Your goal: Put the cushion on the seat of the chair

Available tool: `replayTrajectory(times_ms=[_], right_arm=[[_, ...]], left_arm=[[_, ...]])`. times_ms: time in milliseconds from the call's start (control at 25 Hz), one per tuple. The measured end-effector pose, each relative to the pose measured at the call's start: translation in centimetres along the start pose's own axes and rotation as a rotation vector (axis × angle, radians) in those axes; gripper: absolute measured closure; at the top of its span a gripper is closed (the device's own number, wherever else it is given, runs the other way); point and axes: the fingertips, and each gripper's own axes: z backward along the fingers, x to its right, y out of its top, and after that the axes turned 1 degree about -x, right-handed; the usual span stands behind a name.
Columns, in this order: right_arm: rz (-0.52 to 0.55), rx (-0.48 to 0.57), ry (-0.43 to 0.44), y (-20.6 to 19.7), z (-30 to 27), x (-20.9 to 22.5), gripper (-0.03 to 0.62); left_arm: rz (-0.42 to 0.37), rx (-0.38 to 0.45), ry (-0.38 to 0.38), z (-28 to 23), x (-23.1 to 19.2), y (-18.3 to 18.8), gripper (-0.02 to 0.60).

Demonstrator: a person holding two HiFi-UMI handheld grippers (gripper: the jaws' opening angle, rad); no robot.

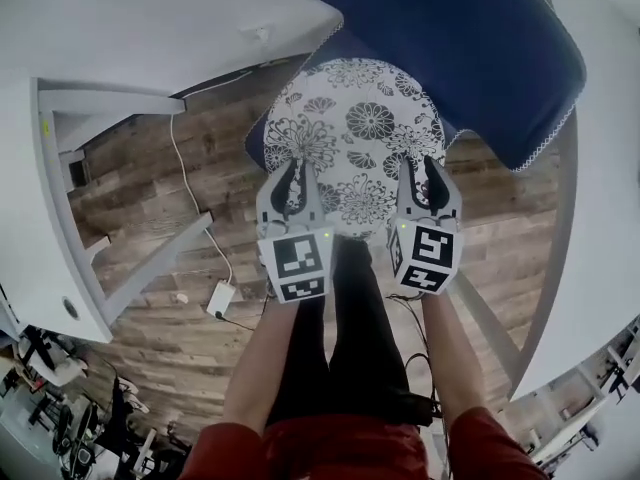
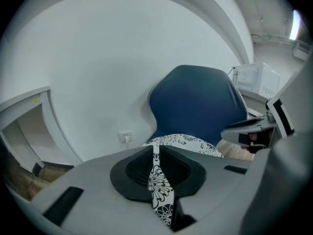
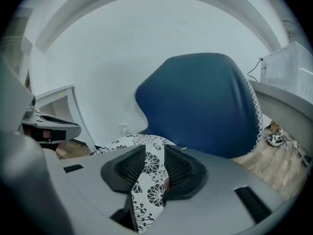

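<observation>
My left gripper (image 1: 292, 183) and right gripper (image 1: 425, 176) each pinch the cushion's (image 1: 350, 133) near rim. The two-sided hold keeps it flat over the seat of the chair (image 1: 470, 48).

Wood plank floor (image 1: 160, 318); white wall (image 2: 107, 58); white desk (image 1: 30, 218).

Not one word, number or brand mark can be read anywhere. The square black-and-white markers on the cube of the left gripper (image 1: 292, 182) and of the right gripper (image 1: 427, 178) are coded patterns, not letters or digits.
</observation>
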Motion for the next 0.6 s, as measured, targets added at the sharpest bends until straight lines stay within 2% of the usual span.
replayTrajectory(times_ms=[120,200,600], right_arm=[[0.003,0.032,-0.002,2.7,1.6,-0.4,0.465],[0.003,0.056,-0.007,4.6,2.7,-0.7,0.465],[-0.002,0.183,-0.021,14.0,10.7,-2.0,0.467]], left_arm=[[0.04,0.029,-0.02,1.6,-0.1,2.5,0.549],[0.032,0.053,-0.029,2.7,-0.2,4.3,0.503],[0.004,0.187,-0.032,10.6,-1.3,13.4,0.495]])
